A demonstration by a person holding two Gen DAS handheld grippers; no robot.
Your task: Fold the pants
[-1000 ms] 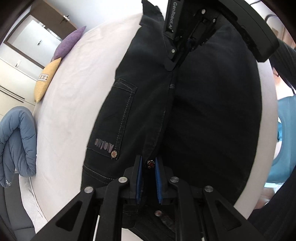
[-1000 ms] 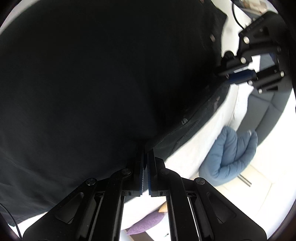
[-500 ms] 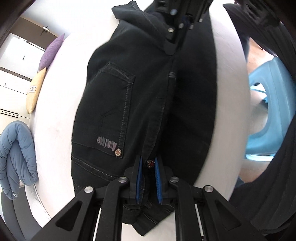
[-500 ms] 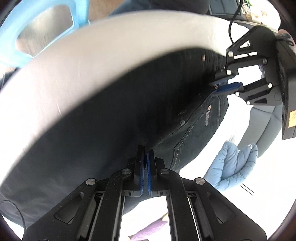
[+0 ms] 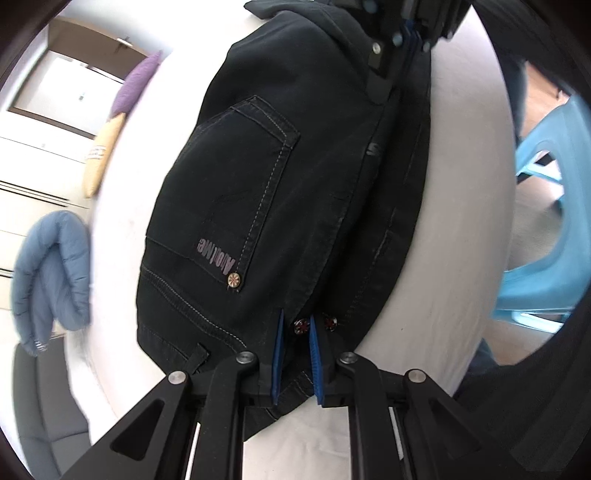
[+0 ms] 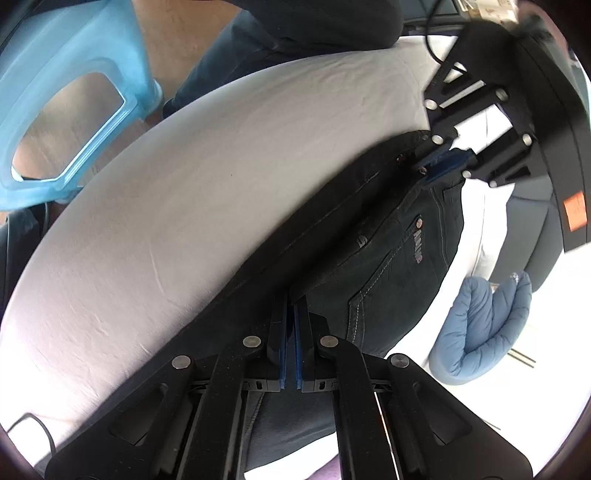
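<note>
Black denim pants lie folded lengthwise on a white bed, back pocket with a logo facing up. My left gripper is shut on the waistband edge by a red rivet. My right gripper is shut on the folded edge of the pants further along. The right gripper also shows at the top of the left wrist view. The left gripper shows at the upper right of the right wrist view.
A blue folded duvet lies past the bed's far side, also in the right wrist view. Purple and yellow pillows sit at the head. A light blue plastic stool stands beside the bed.
Both grippers carried the top half of the pants across onto the other half. The pants now lie narrower, and bare white sheet shows where dark cloth was.
</note>
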